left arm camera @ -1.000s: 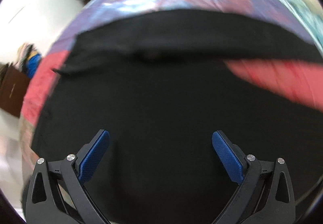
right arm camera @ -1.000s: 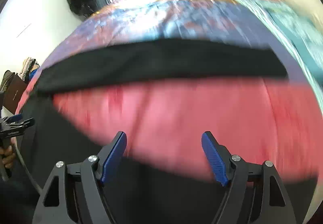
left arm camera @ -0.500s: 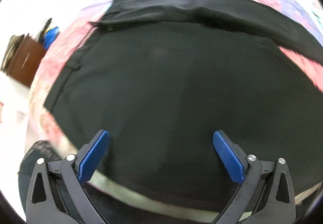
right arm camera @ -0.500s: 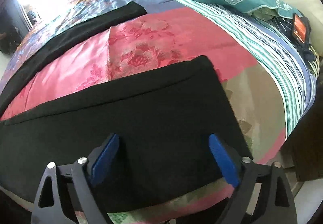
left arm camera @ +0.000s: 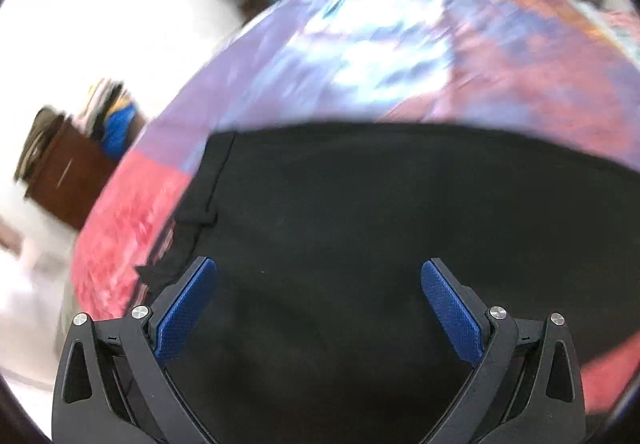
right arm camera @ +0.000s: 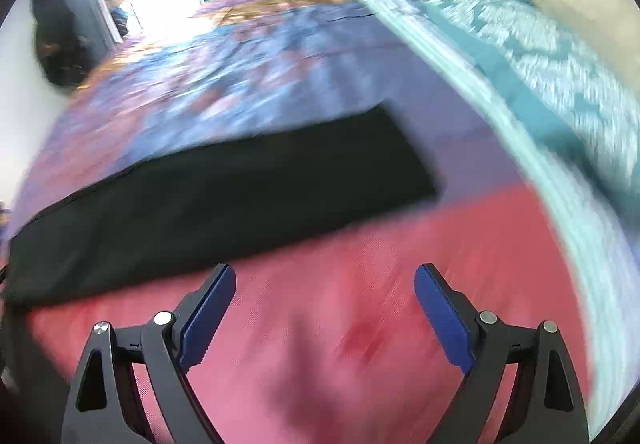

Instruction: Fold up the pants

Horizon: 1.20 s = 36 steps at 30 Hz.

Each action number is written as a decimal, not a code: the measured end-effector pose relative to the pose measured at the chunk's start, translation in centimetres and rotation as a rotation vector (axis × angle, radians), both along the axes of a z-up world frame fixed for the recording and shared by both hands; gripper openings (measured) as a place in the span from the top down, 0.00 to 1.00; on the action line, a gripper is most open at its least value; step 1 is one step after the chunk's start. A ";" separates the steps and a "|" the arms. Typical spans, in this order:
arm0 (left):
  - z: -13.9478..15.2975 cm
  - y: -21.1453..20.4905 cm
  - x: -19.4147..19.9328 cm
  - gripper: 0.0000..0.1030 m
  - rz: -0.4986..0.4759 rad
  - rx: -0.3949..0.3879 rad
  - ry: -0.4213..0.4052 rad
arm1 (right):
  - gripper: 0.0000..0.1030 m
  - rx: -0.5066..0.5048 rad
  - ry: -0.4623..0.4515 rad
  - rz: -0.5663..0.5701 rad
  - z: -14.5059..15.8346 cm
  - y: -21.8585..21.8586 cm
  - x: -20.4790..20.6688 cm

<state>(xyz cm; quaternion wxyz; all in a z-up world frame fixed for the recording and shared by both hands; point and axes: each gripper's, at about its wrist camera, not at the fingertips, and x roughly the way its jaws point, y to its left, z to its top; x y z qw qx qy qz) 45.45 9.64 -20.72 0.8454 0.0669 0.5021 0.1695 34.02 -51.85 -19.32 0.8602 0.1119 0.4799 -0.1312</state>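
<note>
Black pants lie flat on the bed, over a patchwork bedspread of red, purple and blue. Left wrist view: cloth fills the field ahead of and under the left gripper; waistband edge with a belt loop sits just left of the left blue pad, far edge running straight across above. Right wrist view: one long black leg stretches across ahead of the right gripper, its squared hem up and to the right; red bedspread panel directly beneath and between the fingers. Teal striped bedding well off to the right.

Change from half a second ago: the right gripper then had a wide black leg under it, hem near the bed's edge; now only red cloth under it and the black strip lies further ahead. The left view then showed the whole waist end and the bed's near edge; now it sits closer in, the cloth spreading past the frame on the right. A second ago the right view was much like now.

Both views are motion-blurred. Left gripper: jaws spread wide, nothing between them, pointing across the pants. Right gripper: jaws likewise wide apart, empty, aimed at the far leg. A brown cabinet stands left of the bed.
</note>
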 end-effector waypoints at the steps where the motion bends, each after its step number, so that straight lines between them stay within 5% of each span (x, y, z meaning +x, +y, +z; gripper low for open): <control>1: -1.8 0.5 -0.1 0.00 0.012 -0.007 0.033 | 0.12 -0.012 0.014 -0.010 -0.4 -2.4 2.4; 3: -3.2 1.8 -1.3 0.00 0.018 -0.117 -0.088 | 0.12 0.004 0.062 -0.028 -1.1 -5.8 5.4; 9: -3.3 1.1 -1.3 0.01 0.013 -0.106 -0.113 | 0.12 0.103 0.139 -0.059 -4.2 -10.2 13.0; 11: -3.2 1.3 -1.4 0.01 0.012 -0.106 -0.117 | 0.36 0.091 0.164 -0.034 -5.3 -9.4 14.7; 13: -3.2 1.1 -1.7 0.01 0.012 -0.105 -0.119 | 0.82 0.037 0.146 -0.026 -5.1 -8.3 14.9; 16: -2.6 1.5 -3.1 0.01 0.012 -0.104 -0.121 | 0.92 -0.041 0.003 0.021 -1.6 -5.5 11.5; 24: -2.0 1.5 -3.3 0.00 0.020 -0.095 -0.098 | 0.93 -0.130 -0.275 0.256 8.2 4.9 -11.4; 27: -1.2 1.1 -3.2 0.00 0.037 -0.070 -0.036 | 0.93 -0.155 -0.249 0.226 7.0 7.2 -20.8; 29: -0.3 0.9 -3.8 0.01 0.055 -0.078 0.006 | 0.93 -0.169 -0.125 0.135 3.3 6.8 -24.7; 30: 0.2 0.8 -4.4 0.01 0.062 -0.091 0.011 | 0.90 -0.195 -0.037 0.066 1.5 6.2 -25.8; 32: 1.3 0.6 -6.0 0.01 0.066 -0.119 -0.005 | 0.65 -0.196 0.076 -0.064 -0.6 4.6 -27.6; 33: 2.0 0.6 -7.2 0.01 0.064 -0.139 -0.020 | 0.44 -0.168 0.089 -0.146 -0.4 3.6 -28.6; 36: 2.9 0.3 -11.1 0.00 0.033 -0.199 -0.044 | 0.32 -0.142 -0.062 -0.285 2.3 3.2 -31.1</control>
